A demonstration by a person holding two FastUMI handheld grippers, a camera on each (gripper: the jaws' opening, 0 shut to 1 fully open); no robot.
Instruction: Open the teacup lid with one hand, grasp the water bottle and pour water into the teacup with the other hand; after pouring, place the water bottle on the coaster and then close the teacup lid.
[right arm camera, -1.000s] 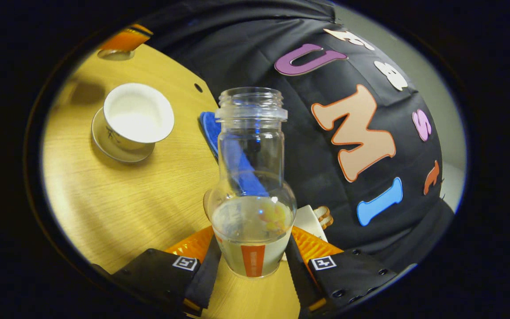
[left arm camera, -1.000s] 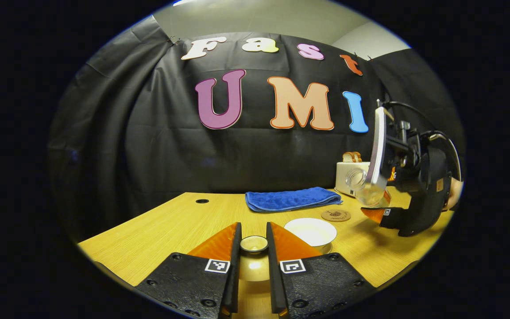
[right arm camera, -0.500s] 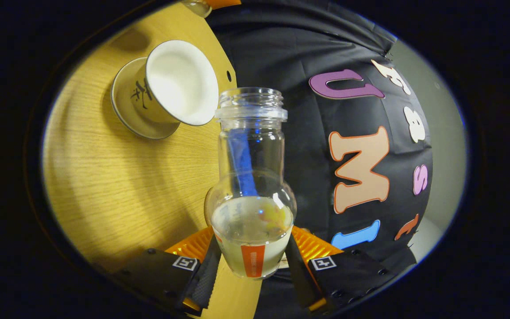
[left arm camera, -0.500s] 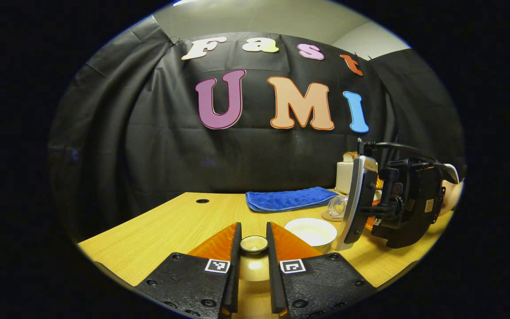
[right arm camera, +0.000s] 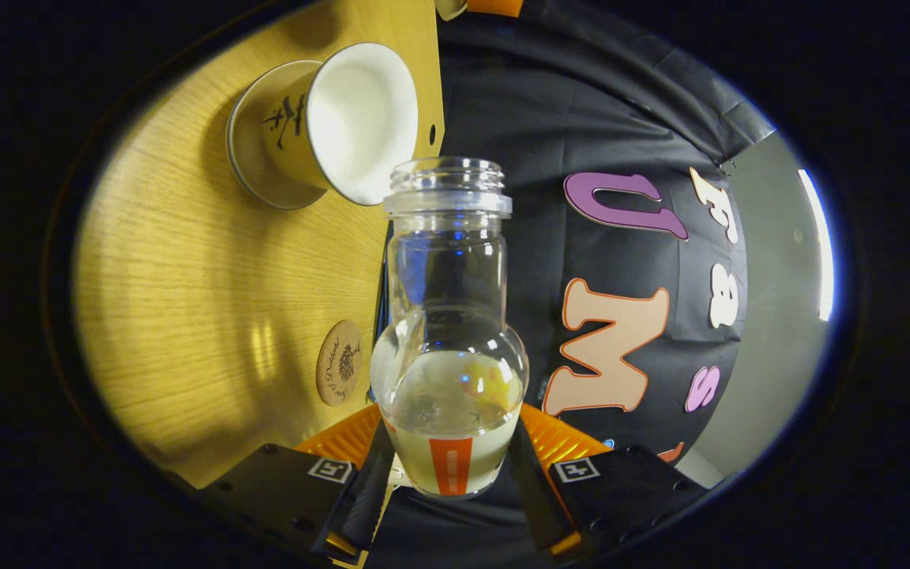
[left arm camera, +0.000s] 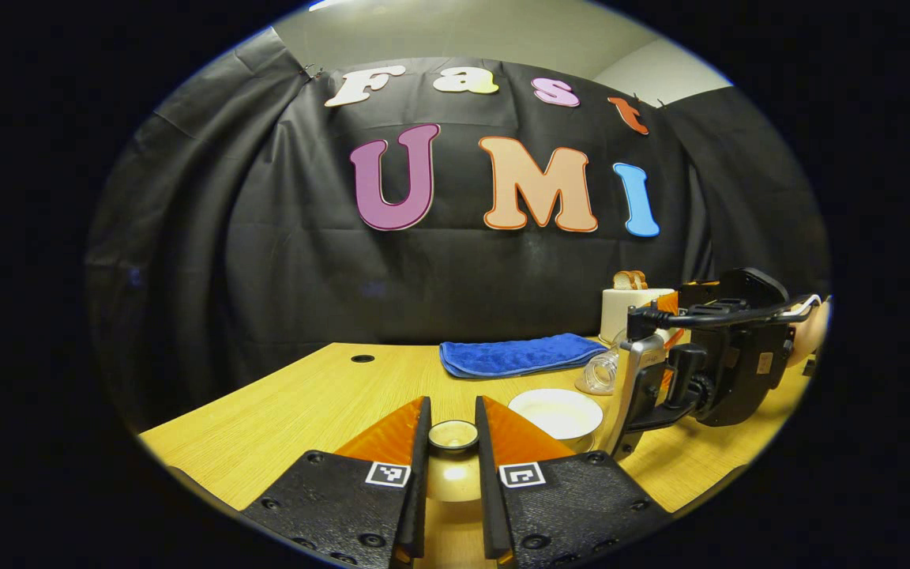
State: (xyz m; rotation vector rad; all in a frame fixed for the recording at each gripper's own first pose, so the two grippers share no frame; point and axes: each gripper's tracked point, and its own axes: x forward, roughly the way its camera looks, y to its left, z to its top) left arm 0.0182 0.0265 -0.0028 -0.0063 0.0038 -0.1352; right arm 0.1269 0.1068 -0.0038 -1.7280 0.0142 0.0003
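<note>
My left gripper (left arm camera: pixel 452 417) is shut on the knob of the teacup lid (left arm camera: pixel 453 436) and holds it low over the wooden table (left arm camera: pixel 305 403). Just right of it the white teacup (left arm camera: pixel 556 412) stands uncovered on its saucer. In the right gripper view, my right gripper (right arm camera: pixel 449 446) is shut on the base of a clear glass water bottle (right arm camera: pixel 449 316) with a little liquid pooled near its bottom. The bottle (left arm camera: pixel 599 373) lies tipped sideways, its mouth close to the teacup (right arm camera: pixel 344 118); I see no stream. The round coaster (right arm camera: pixel 339 362) lies on the table beside the bottle.
A folded blue towel (left arm camera: pixel 514 354) lies at the back of the table. A white toaster (left arm camera: pixel 627 312) with bread in it stands at the back right. The right gripper's body (left arm camera: pixel 731 356) and a hand holding it occupy the table's right side.
The right gripper has come down and rolled further over, bringing the bottle's mouth lower and nearer the teacup. The left gripper and the lid have stayed still.
</note>
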